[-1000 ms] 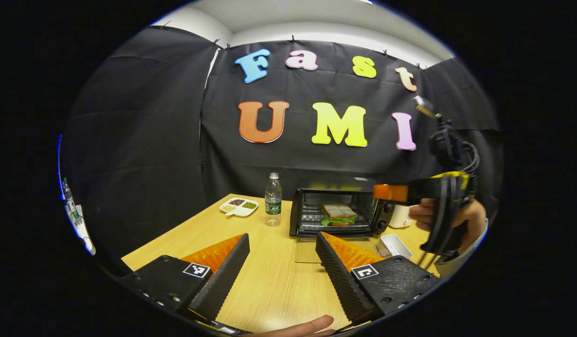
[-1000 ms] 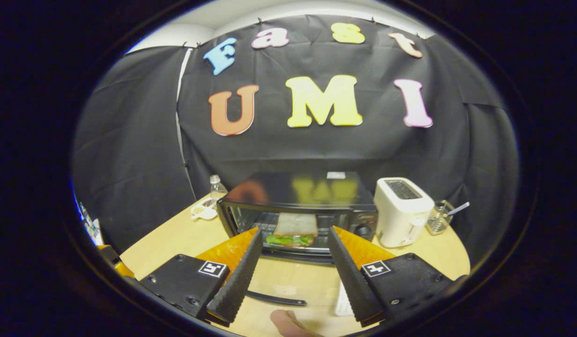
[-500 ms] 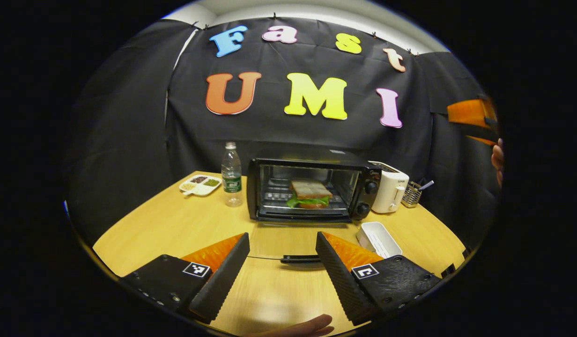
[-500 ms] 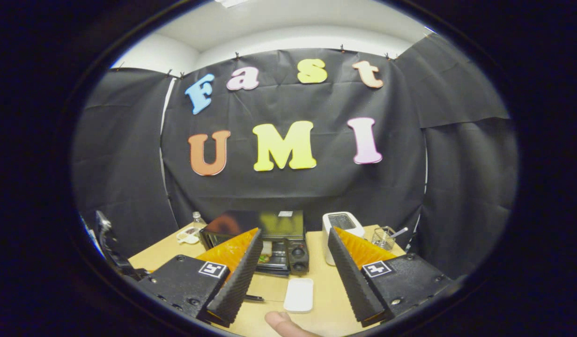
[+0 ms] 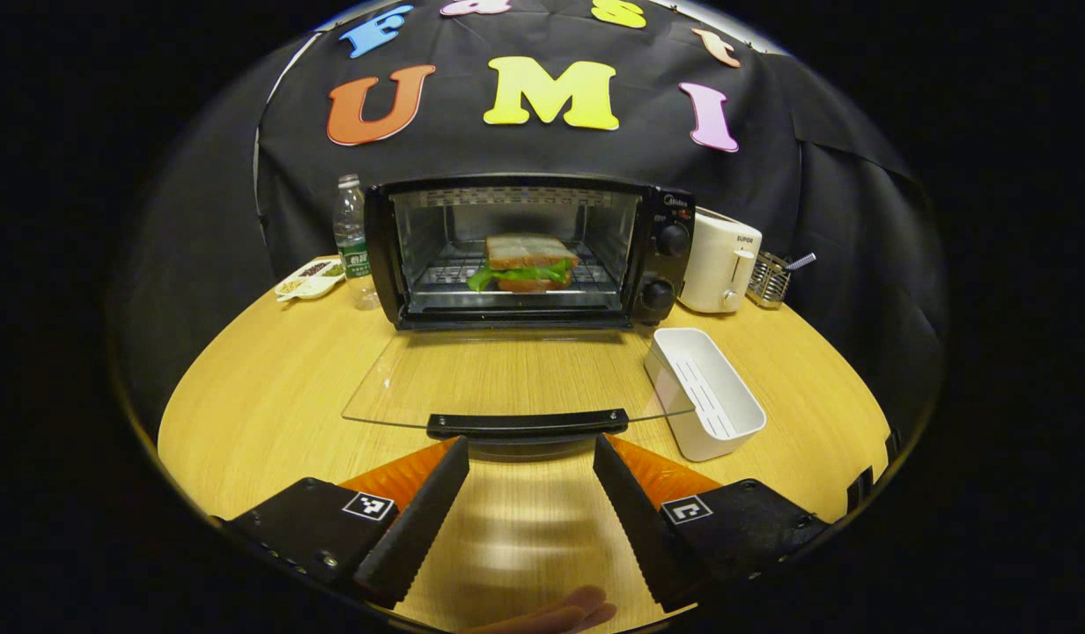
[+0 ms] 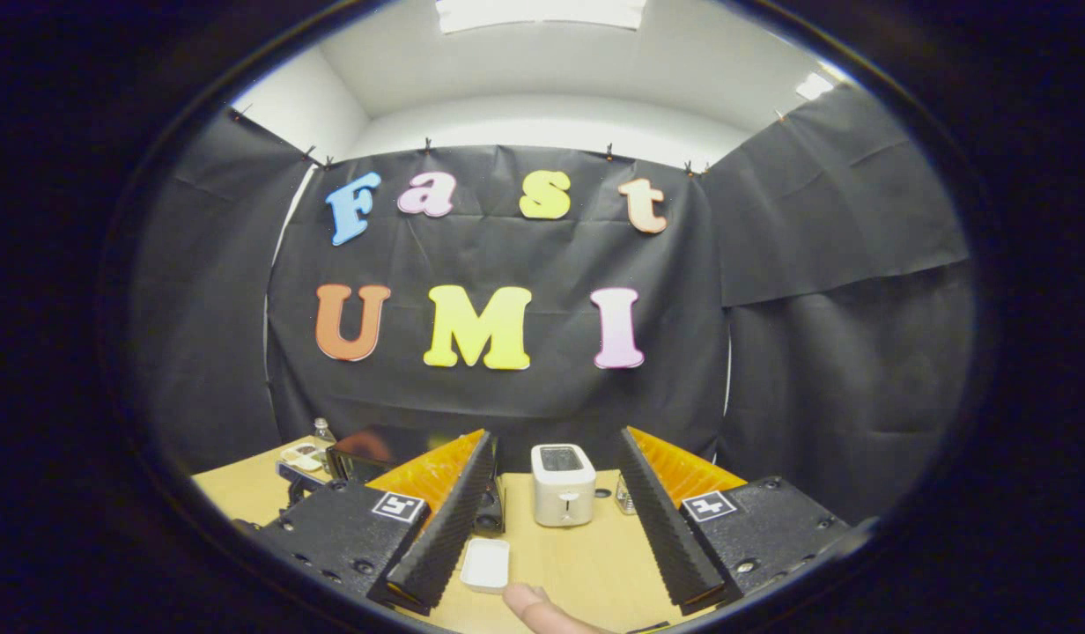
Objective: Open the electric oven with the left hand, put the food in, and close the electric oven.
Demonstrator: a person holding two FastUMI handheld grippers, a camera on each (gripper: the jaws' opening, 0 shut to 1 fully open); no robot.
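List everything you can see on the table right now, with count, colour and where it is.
electric oven: one, black, back centre of table, door folded down flat
sandwich: one, brown bread with green lettuce, on the oven rack
toaster: one, white, right of oven
tray: one, white, empty, front right of oven
water bottle: one, clear, left of oven
divided dish: one, white, far left
wire basket: one, metal, right of toaster
table: one, light wood
left hand-held gripper: open, near the door handle
right hand-held gripper: open, raised

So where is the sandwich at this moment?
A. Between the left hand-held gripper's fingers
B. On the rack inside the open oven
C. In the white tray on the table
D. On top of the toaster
B: the sandwich sits on the rack inside the oven, whose glass door lies folded down.
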